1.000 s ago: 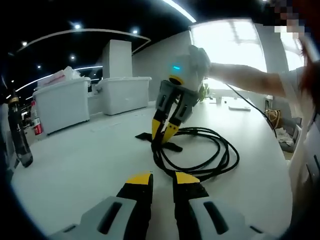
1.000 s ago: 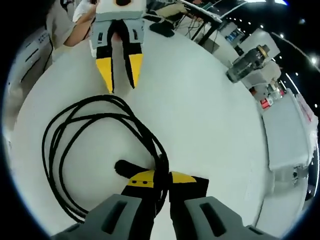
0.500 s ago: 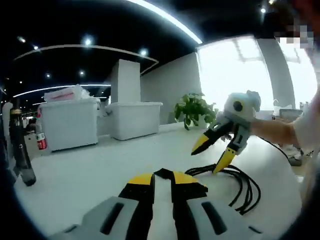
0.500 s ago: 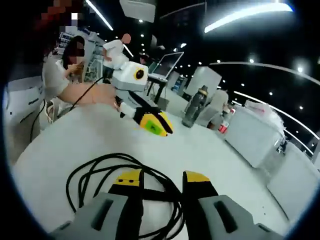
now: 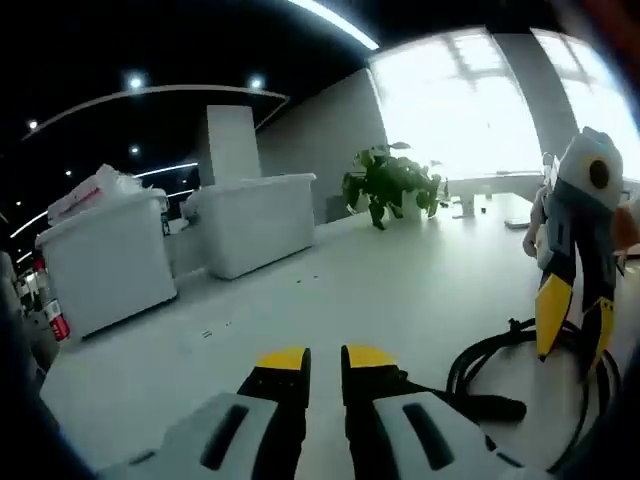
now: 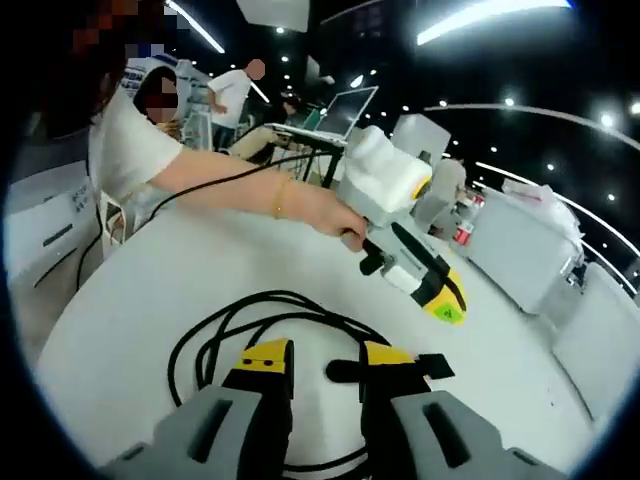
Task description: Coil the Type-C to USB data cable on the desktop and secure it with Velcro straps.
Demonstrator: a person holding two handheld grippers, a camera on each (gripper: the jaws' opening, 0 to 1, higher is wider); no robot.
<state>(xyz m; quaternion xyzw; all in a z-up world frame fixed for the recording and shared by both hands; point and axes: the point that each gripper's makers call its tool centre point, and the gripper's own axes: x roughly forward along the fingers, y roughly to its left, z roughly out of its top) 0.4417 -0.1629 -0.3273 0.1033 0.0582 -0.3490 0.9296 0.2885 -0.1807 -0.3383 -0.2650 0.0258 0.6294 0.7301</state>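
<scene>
A black cable (image 6: 262,313) lies coiled in loose loops on the white table (image 6: 150,290); its loops also show low on the right in the left gripper view (image 5: 492,350). A black Velcro strap (image 6: 345,370) lies flat beside the coil, partly behind my right gripper's jaw, and it also shows as a dark band (image 5: 480,406) past my left gripper. My right gripper (image 6: 324,356) hovers open over the coil and strap; in the left gripper view (image 5: 575,322) its yellow tips stand apart above the cable. My left gripper (image 5: 326,358), also seen from the side (image 6: 444,300), has its jaws together just above the strap's far end.
Two white storage bins (image 5: 255,222) (image 5: 108,265) and a potted plant (image 5: 390,185) stand at the table's far side. Bottles (image 6: 462,218) stand near another bin (image 6: 515,255). A hand (image 6: 340,225) holds my left gripper. People and a laptop (image 6: 350,108) are behind.
My right gripper has opened and let go of the cable bundle, lifting off it. My left gripper has come close beside the strap. Both views have tilted up from the table.
</scene>
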